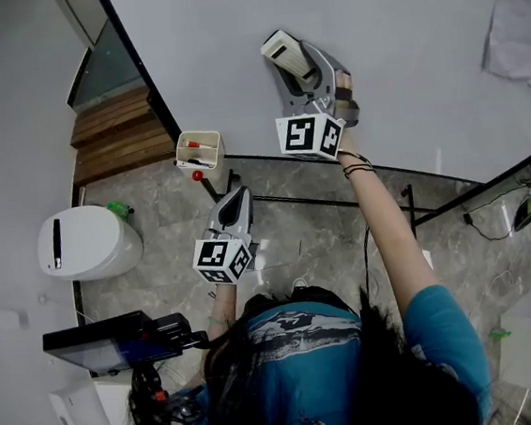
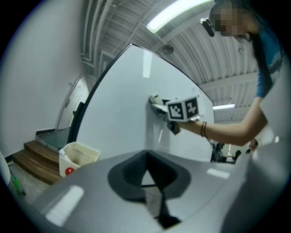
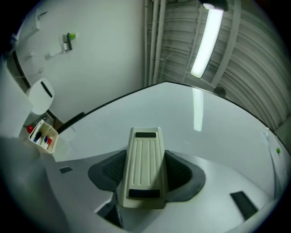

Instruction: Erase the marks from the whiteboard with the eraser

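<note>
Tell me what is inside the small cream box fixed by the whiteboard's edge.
The cream box holds a few markers, with red and blue colours showing. Its walls hide their lower ends and the box bottom.

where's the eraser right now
In the head view the eraser is clamped in the right gripper, held up at the whiteboard, above and to the right of the marker box at the board's edge.

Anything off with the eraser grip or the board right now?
Nothing stands out. The eraser sits straight between the right hand-held gripper's jaws, the whiteboard shows no visible marks or damage, and the marker holder sits upright.
</note>
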Motion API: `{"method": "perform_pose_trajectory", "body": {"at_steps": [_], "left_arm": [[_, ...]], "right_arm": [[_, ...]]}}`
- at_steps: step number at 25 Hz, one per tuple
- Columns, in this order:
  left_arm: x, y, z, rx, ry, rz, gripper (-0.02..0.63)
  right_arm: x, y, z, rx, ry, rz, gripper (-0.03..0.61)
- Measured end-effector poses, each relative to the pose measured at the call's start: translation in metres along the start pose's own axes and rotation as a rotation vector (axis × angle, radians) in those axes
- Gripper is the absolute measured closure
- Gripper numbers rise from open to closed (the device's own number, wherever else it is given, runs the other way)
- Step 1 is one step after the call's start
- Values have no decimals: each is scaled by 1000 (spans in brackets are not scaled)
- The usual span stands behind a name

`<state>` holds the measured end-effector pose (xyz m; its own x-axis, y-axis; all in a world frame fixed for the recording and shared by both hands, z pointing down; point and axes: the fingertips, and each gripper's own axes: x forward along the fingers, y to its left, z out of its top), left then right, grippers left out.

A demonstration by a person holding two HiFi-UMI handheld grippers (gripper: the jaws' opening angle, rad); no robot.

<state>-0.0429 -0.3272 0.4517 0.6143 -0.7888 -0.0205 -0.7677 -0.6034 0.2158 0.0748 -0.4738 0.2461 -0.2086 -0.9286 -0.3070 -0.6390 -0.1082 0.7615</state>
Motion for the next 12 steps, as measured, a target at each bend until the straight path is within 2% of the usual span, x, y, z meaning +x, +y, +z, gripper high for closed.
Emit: {"method": "perform_pose_trajectory", "body": {"at_steps": [3,6,12], "left_arm": [[-3,6,-2,-3,-1,11,611],[-5,10,-4,-5,0,20,611],[-7,16,-7,-10,5,36,611]], "right_arm": [[3,61,-9,-84,12,112,316],[3,99,-20,-130,26,177,316],[6,108,-26,-137,36,205,316]]}}
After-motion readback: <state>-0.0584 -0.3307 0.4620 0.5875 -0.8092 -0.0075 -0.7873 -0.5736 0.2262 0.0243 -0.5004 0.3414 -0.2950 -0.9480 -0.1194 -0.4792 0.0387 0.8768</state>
